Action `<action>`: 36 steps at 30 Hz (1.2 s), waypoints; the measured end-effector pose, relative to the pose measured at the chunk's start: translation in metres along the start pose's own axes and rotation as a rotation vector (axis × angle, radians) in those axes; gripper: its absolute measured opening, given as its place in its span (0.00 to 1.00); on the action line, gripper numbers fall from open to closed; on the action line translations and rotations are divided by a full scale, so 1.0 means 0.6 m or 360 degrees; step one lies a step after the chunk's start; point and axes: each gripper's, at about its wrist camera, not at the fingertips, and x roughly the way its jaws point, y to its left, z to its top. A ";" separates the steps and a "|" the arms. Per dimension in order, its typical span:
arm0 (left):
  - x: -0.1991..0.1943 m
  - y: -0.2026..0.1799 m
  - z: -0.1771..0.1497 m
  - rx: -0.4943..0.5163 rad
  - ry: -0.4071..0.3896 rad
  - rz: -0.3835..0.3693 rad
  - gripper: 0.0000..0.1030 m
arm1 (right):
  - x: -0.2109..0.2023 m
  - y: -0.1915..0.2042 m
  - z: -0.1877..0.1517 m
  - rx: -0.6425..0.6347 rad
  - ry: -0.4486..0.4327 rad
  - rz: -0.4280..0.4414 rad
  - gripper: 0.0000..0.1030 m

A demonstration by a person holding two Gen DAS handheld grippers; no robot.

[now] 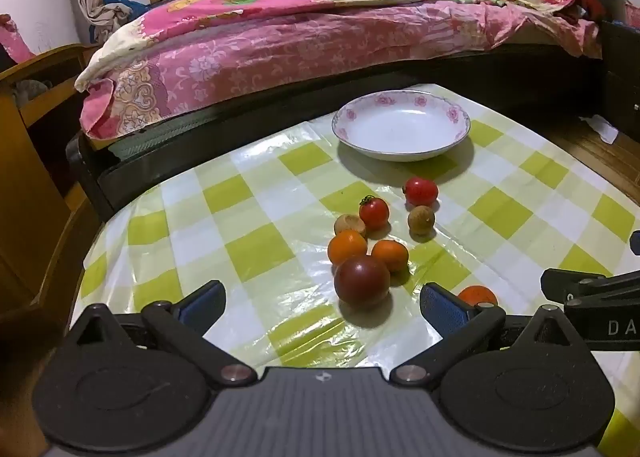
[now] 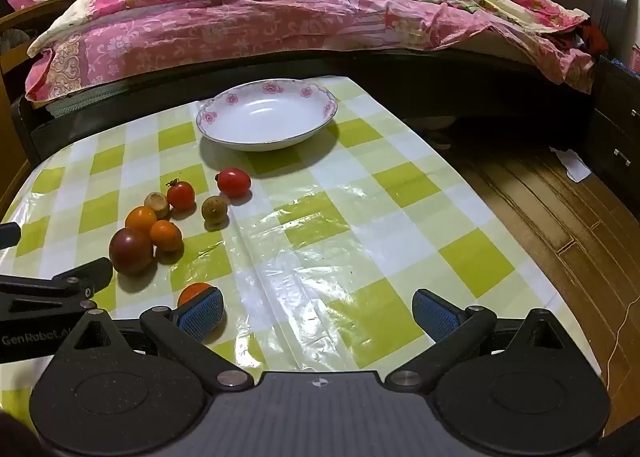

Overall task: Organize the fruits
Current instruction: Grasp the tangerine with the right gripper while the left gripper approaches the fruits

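Nothing is picked up yet; the task looks to be at its very start. The left gripper (image 1: 320,301) hangs with its jaws wide apart and empty, tilted down at the cluster of fruit on the checked tablecloth (image 1: 248,253). The right gripper (image 2: 318,307) is likewise spread wide, holding nothing. The dark tomato (image 1: 362,280) sits nearest the left jaws, touching two small oranges (image 1: 347,246) behind it. A lone orange (image 2: 194,293) lies just beside the right gripper's left pad. Further back sit two red tomatoes (image 1: 420,190) and two brown longans (image 1: 421,220). The flowered dish (image 1: 402,125) stands empty, well apart from the fruit. Likely next move: close on one fruit gently, since round skins roll and bruise, then carry it to the dish.
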 end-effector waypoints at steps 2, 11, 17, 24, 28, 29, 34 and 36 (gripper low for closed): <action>0.007 0.002 -0.002 -0.0013 0.0024 0.0010 1.00 | 0.001 0.001 -0.001 -0.0003 0.0002 0.0010 0.93; 0.010 0.007 0.000 -0.0034 0.0037 0.0005 1.00 | 0.000 0.002 -0.007 -0.0003 0.0005 0.0024 0.93; 0.011 0.010 0.000 -0.0031 0.0044 0.0002 1.00 | 0.004 0.005 -0.003 -0.0006 0.0016 0.0031 0.92; 0.014 0.010 -0.001 -0.0025 0.0056 -0.0002 1.00 | 0.008 0.011 -0.004 -0.0020 0.0036 0.0069 0.89; 0.019 0.009 -0.004 -0.0004 0.0064 -0.0003 1.00 | 0.013 0.012 -0.004 -0.0035 0.0052 0.0098 0.86; 0.020 0.010 -0.005 -0.0002 0.0066 -0.0003 1.00 | 0.015 0.014 -0.003 -0.0040 0.0059 0.0110 0.86; 0.022 0.019 -0.006 -0.0006 0.0075 -0.0011 1.00 | 0.024 0.024 0.000 -0.0086 0.0087 0.0185 0.82; 0.023 0.023 -0.006 0.0012 0.0072 -0.0015 1.00 | 0.027 0.028 0.000 -0.0115 0.0097 0.0238 0.80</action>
